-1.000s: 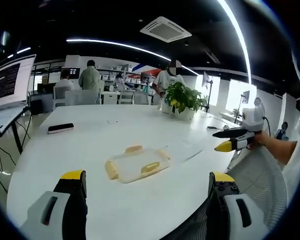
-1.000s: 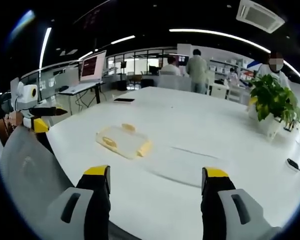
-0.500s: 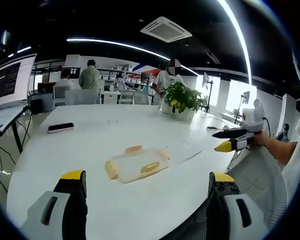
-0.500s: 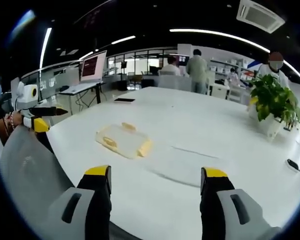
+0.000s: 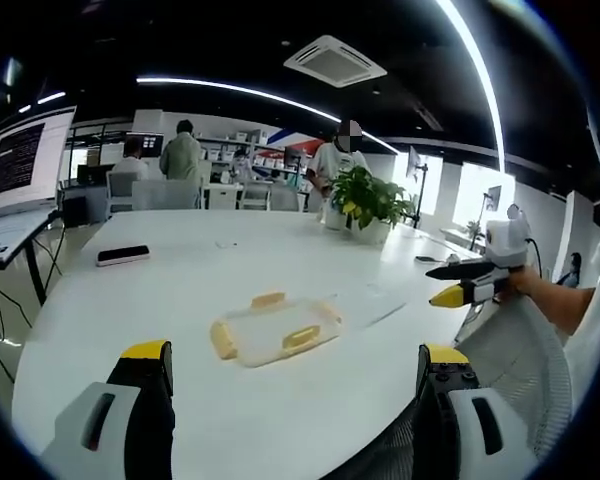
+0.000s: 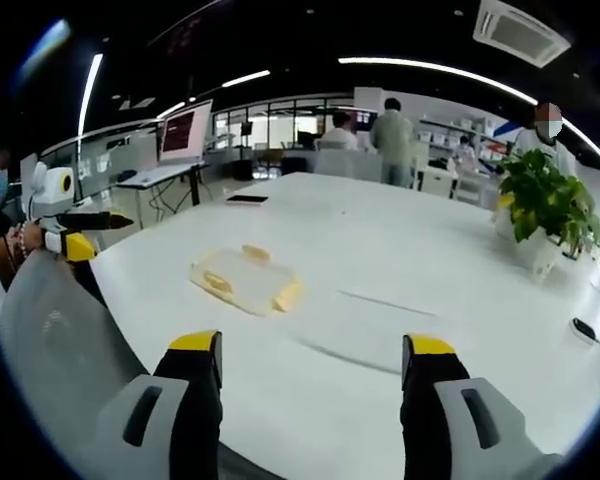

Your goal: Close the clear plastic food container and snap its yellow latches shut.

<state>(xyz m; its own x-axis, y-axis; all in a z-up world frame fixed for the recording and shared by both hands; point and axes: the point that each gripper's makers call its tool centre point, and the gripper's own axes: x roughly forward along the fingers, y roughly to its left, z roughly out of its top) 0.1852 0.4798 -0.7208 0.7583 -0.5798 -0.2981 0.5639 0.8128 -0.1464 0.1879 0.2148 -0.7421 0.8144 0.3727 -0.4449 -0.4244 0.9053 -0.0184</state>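
A clear plastic container (image 5: pixel 275 328) with yellow latches (image 5: pixel 300 336) lies low and flat near the middle of the white table (image 5: pixel 180 290). From the right gripper view the container (image 6: pixel 245 282) sits left of centre, with a faint clear flat piece (image 6: pixel 365 322) beside it on its right. My left gripper (image 5: pixel 292 352) stands open over the near table edge, well short of the container, with nothing between its jaws. My right gripper (image 6: pixel 312 344) is likewise open and holds nothing. Each gripper also appears in the other's view, held in a hand off the table's side: right gripper (image 5: pixel 442 282), left gripper (image 6: pixel 95 235).
A potted plant (image 5: pixel 365 200) stands at the far side of the table. A dark phone (image 5: pixel 120 256) lies near the far left edge. A monitor (image 5: pixel 20 160) sits on a side desk. Mesh chair backs (image 5: pixel 520 350) (image 6: pixel 50 330) are close by. Several people stand behind.
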